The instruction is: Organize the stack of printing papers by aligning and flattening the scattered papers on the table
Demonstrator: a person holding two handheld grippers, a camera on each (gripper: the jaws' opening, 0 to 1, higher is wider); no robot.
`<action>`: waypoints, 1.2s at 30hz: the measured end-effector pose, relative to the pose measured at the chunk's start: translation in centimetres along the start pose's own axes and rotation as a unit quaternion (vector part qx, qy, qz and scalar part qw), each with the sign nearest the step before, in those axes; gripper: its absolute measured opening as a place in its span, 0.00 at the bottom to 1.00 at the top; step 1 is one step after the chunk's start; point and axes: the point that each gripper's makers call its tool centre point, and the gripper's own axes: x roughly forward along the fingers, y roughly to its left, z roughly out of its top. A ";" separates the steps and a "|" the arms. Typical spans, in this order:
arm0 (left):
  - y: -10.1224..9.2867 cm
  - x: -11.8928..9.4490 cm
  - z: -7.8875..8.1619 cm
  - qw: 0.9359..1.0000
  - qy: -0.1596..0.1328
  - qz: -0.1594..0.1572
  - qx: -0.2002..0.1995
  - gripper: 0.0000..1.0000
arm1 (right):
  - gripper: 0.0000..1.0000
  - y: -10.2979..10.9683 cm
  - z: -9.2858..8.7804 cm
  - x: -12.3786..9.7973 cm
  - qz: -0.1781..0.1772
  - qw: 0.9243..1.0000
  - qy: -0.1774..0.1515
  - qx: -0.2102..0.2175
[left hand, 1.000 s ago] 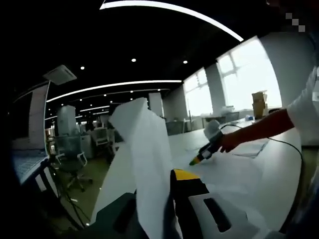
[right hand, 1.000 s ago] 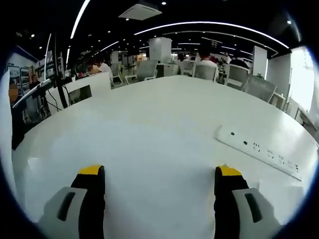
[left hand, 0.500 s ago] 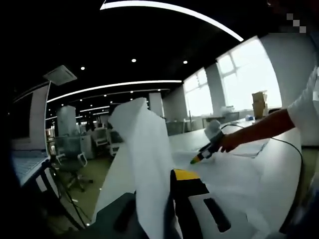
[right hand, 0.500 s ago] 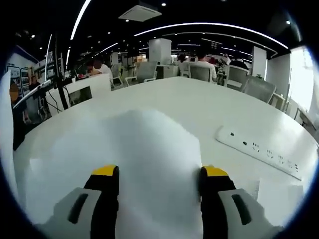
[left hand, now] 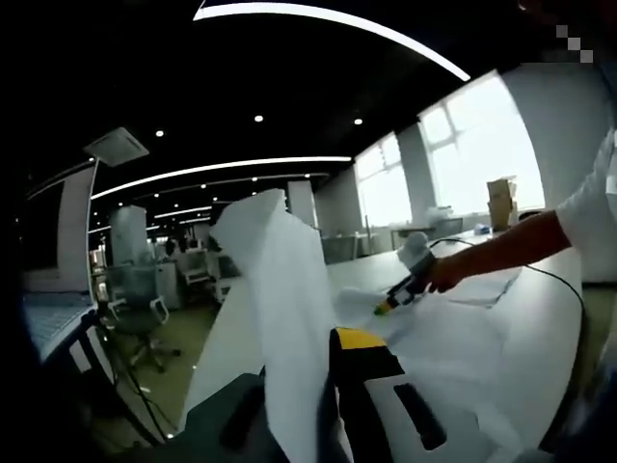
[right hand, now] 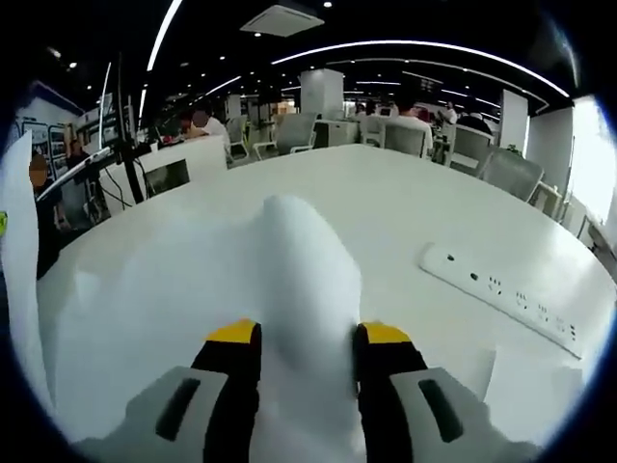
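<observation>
White paper sheets point(right hand: 193, 289) are lying loose across the near part of the table point(right hand: 386, 212), spreading toward its near edge and overlapping unevenly. The right gripper point(right hand: 307, 342) is pinching a sheet so that a ridge point(right hand: 304, 260) is buckling up between its yellow-tipped jaws, which are pressed in on the fold. The left gripper point(left hand: 328, 386) is clamping another sheet point(left hand: 280, 309) that is standing up tall and crumpled in front of its camera; its jaws are closed on the paper.

A power strip point(right hand: 501, 294) is lying toward the table's right edge, apart from the sheets.

Judgement: the step in hand is gathering the scattered sheets into one pile. To do it well, the pinch should be light enough not to crease the ridge. The raised sheet should be lowered flat onto the others before release, corner to corner, then the edges tapped square. Risk: the tall sheet folding on itself as it is coming down
</observation>
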 end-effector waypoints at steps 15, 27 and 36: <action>-0.2 -0.2 0.4 1.000 -0.005 0.002 0.001 0.06 | 0.18 -0.2 0.1 -1.4 0.007 0.999 0.003 0.038; -0.6 0.3 0.5 1.000 -0.011 -0.007 -0.001 0.06 | 0.12 0.6 0.4 -3.8 0.017 1.000 0.003 -0.004; -0.9 0.3 0.5 1.000 -0.011 -0.010 -0.006 0.06 | 0.09 -0.1 1.0 -5.7 0.008 1.000 -0.017 -0.005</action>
